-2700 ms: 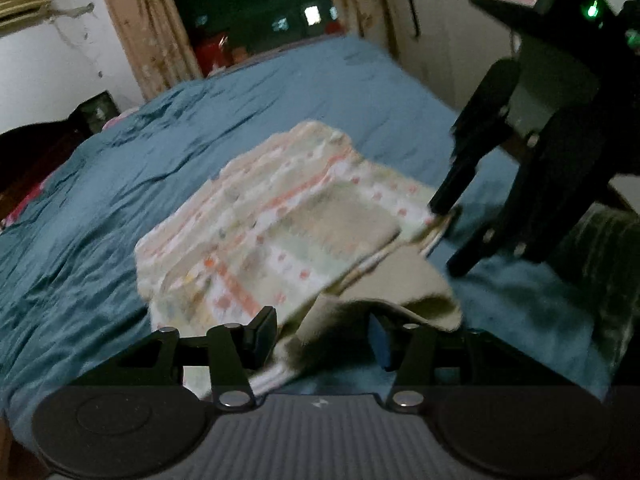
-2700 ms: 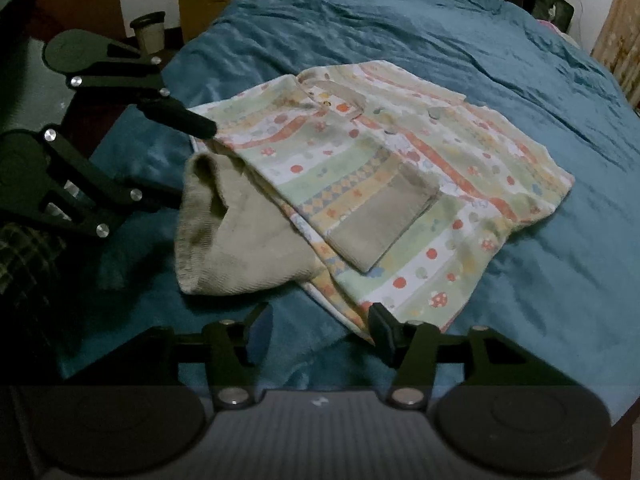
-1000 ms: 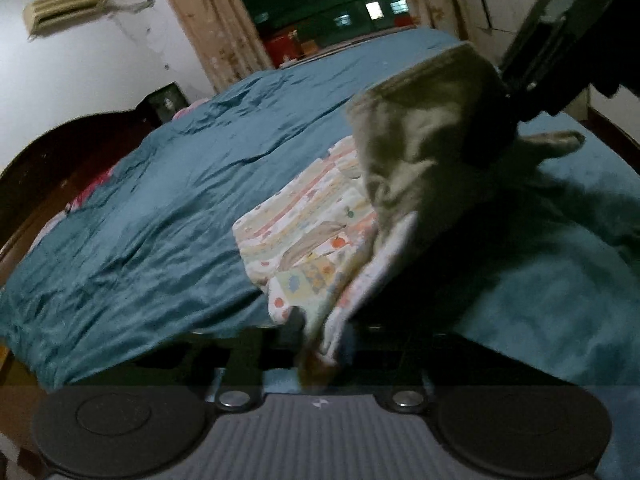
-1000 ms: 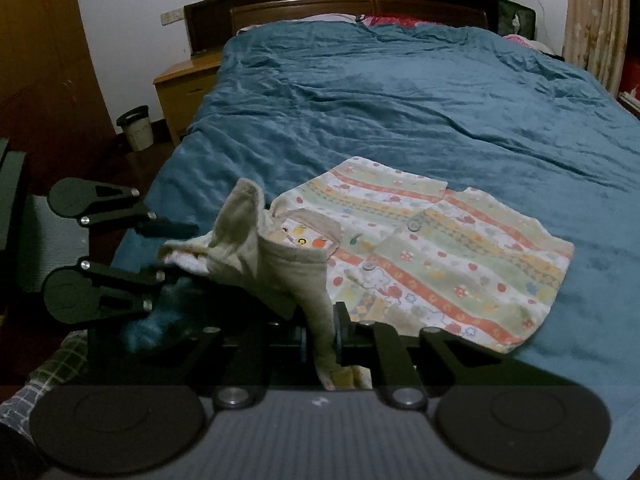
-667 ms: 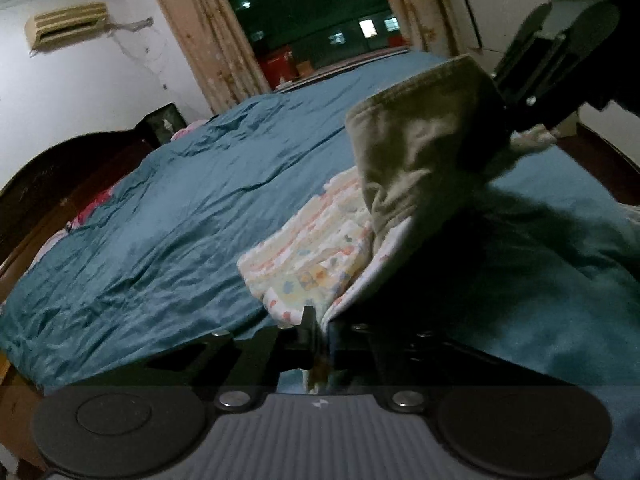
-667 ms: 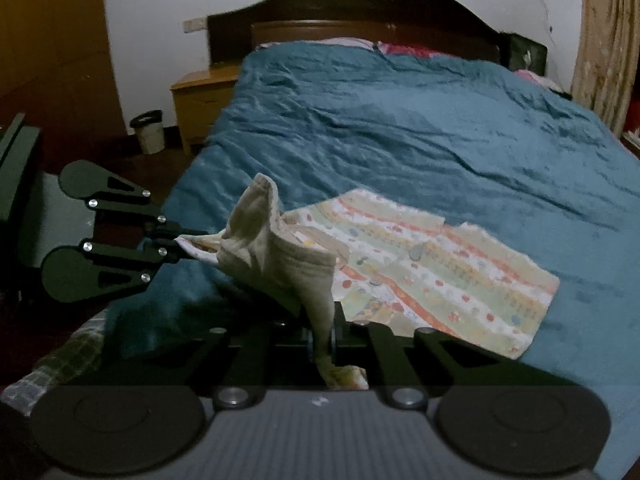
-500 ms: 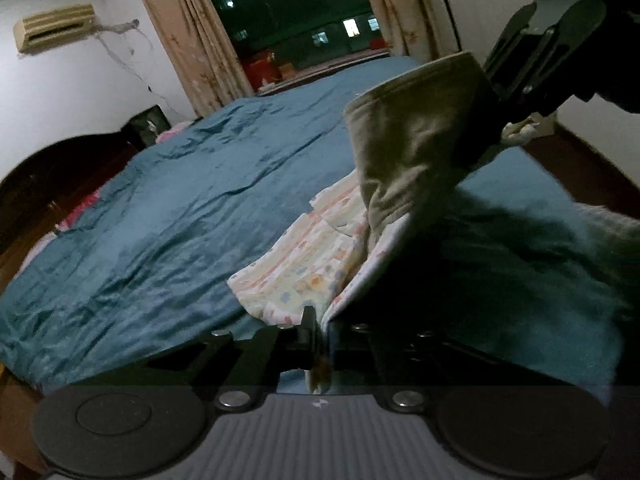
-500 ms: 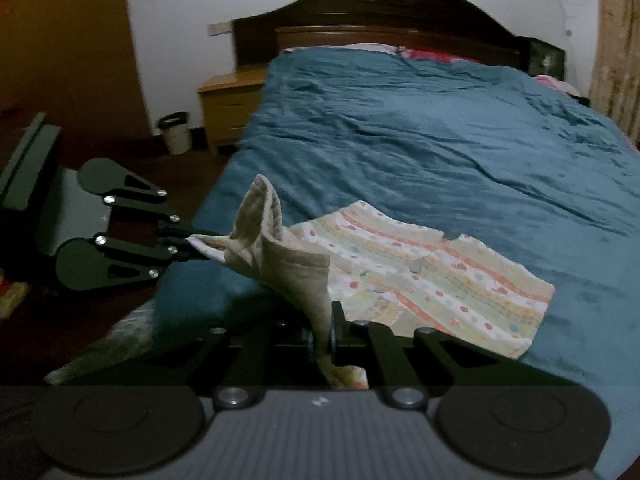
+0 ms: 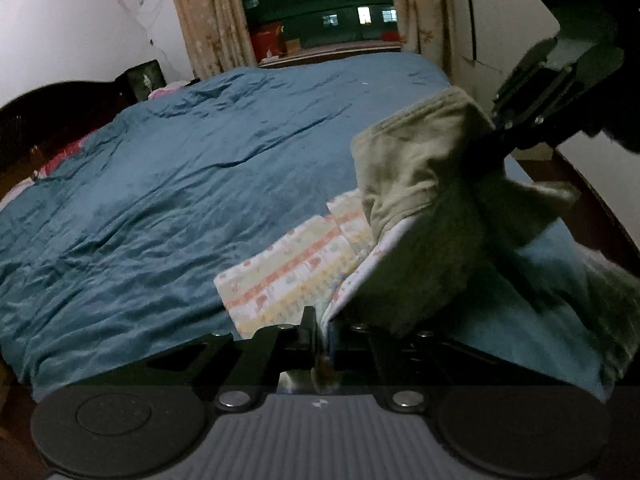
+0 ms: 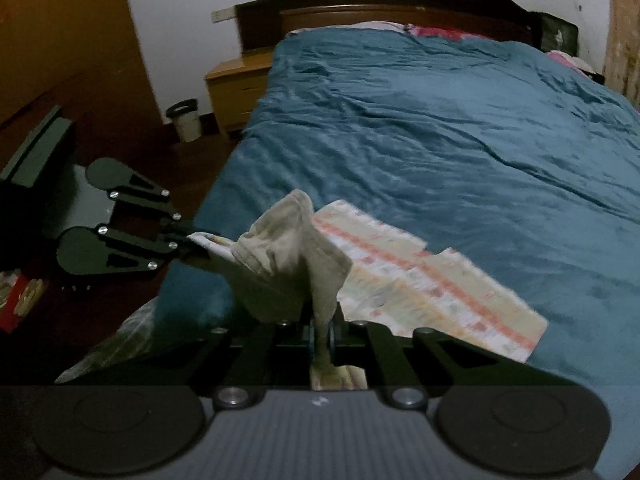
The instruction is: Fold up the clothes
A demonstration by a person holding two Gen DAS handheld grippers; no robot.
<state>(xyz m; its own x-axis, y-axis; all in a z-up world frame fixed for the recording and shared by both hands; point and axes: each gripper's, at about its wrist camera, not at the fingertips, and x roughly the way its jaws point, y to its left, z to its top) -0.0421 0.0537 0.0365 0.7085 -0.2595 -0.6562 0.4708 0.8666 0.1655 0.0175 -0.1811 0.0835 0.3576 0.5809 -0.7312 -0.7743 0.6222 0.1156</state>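
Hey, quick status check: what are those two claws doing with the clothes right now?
Left gripper and right gripper both shut on patterned shirt. Near edge lifted, rest on blue bedspread. Nothing in the way.

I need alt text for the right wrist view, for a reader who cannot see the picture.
The right gripper is shut on the near edge of a striped, patterned shirt, and the left gripper pinches another edge, so the beige lining bunches up between them. The rest of the shirt lies on a blue bedspread.

No legible text, label, brand or number anywhere in either view.
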